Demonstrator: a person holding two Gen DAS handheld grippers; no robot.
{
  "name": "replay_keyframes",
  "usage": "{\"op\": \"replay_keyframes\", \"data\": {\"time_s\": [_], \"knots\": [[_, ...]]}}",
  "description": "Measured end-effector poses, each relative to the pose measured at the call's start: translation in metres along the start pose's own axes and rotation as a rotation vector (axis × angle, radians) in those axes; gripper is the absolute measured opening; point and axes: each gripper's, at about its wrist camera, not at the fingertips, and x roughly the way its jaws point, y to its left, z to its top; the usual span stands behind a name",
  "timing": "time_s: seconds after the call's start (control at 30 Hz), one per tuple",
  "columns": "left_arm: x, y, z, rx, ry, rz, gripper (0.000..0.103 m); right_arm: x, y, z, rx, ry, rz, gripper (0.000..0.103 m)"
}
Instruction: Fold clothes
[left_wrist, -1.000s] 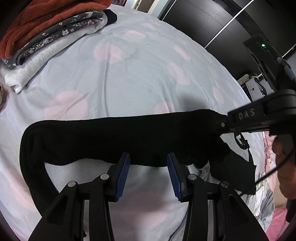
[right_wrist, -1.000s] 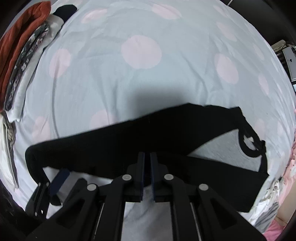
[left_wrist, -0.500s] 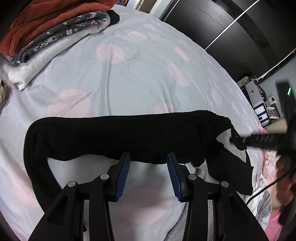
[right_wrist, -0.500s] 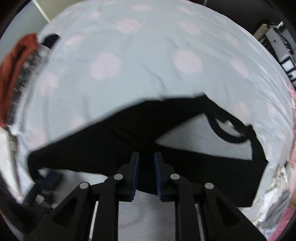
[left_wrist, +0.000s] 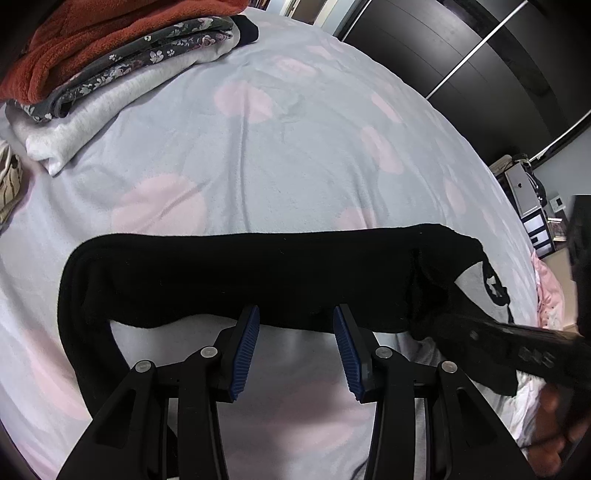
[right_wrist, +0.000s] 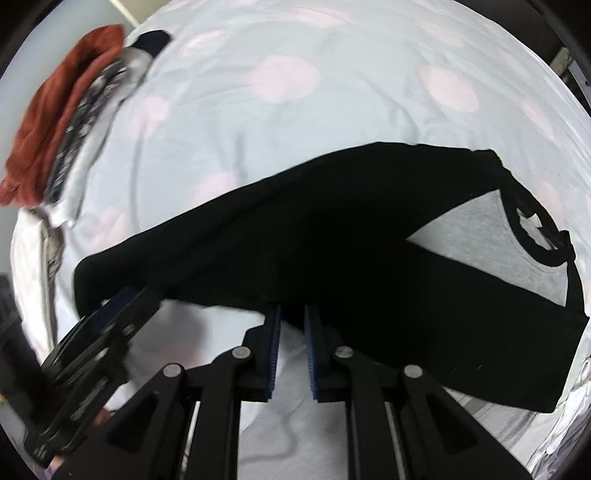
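A grey shirt with long black sleeves (left_wrist: 258, 273) lies flat on the bed, one sleeve folded across it as a wide black band; it also shows in the right wrist view (right_wrist: 332, 229), with the grey chest and black collar (right_wrist: 532, 232) at right. My left gripper (left_wrist: 295, 328) is open and empty, its blue pads at the sleeve's near edge. My right gripper (right_wrist: 291, 325) is open a little, empty, at the sleeve's near edge. Each gripper shows in the other's view, the right one (left_wrist: 517, 347) and the left one (right_wrist: 96, 332).
A stack of folded clothes, rust-red on top of floral and white (left_wrist: 110, 55), sits at the far left of the polka-dot bed cover (left_wrist: 295, 147). Dark wardrobe doors (left_wrist: 461, 55) stand beyond the bed. A cluttered shelf (left_wrist: 532, 199) is at the right.
My right gripper has let go of the black sleeve, opened slightly and swung back. The sleeve now lies flat across the shirt. My left gripper stays open in place.
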Motion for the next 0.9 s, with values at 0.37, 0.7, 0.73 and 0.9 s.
{"op": "replay_keyframes", "data": {"time_s": [0.37,0.7,0.73,0.9], "knots": [[-0.017,-0.001,-0.009,0.045,-0.014,-0.001,0.044,-0.067,-0.059,-0.139,0.15,-0.183,0.025,0.013],[-0.06,-0.039,-0.046,0.208,-0.192,0.112,0.044,-0.108,-0.136,-0.31,0.297,-0.389,-0.166,0.014],[-0.062,-0.043,-0.051,0.231,-0.196,0.135,0.044,-0.109,-0.142,-0.324,0.322,-0.4,-0.143,0.014],[-0.064,-0.04,-0.064,0.244,-0.134,0.181,0.044,-0.104,-0.17,-0.377,0.428,-0.479,-0.029,0.014]]}}
